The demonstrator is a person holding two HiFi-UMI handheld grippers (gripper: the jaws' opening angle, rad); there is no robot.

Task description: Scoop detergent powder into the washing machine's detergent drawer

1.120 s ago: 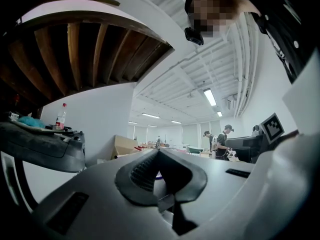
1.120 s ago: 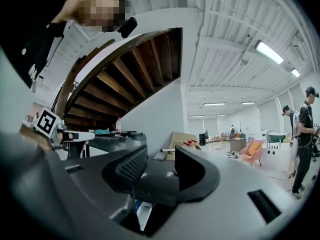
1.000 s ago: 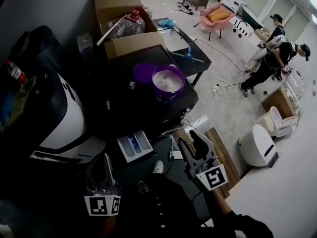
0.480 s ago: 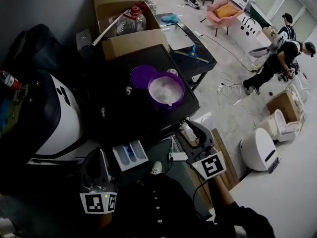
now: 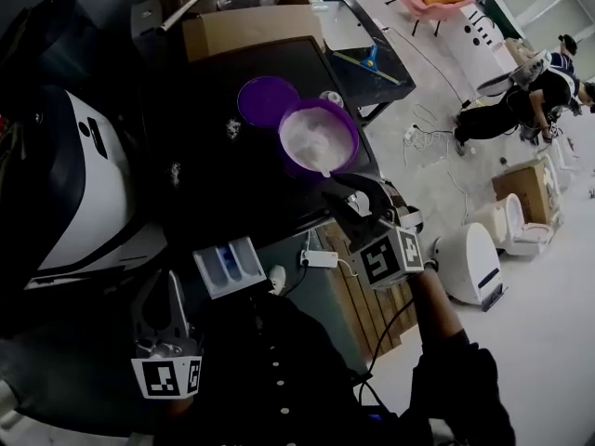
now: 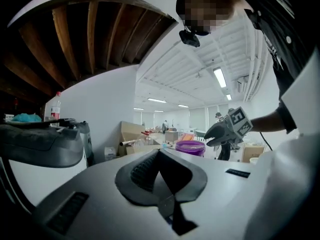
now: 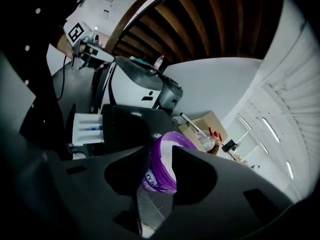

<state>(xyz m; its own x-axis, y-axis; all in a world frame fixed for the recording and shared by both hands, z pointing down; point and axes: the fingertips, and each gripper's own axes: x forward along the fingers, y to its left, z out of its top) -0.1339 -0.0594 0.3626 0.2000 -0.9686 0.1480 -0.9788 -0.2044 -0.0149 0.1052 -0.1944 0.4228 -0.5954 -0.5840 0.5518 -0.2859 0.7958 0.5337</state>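
Observation:
A purple tub [image 5: 318,137] of white powder stands open on a black table [image 5: 223,170], its purple lid [image 5: 265,100] beside it. My right gripper [image 5: 337,196] hovers at the tub's near rim. Its jaws are closing, with a gap left through which the tub [image 7: 162,166] shows. I cannot identify a pale strip low between them. The white detergent drawer [image 5: 228,266] is pulled out of the white and black washing machine [image 5: 84,193]. My left gripper [image 5: 158,284] hangs below the drawer, shut and empty [image 6: 159,151].
Cardboard boxes [image 5: 246,26] stand behind the black table. A lower dark table [image 5: 367,59] stands to the right. A white power strip [image 5: 321,258] and a wooden pallet [image 5: 372,305] lie on the floor. White toilets [image 5: 469,263] and people [image 5: 535,91] are further right.
My right gripper has risen from beside the drawer to the tub's near rim. The left gripper stays low. The view has tilted closer to the table.

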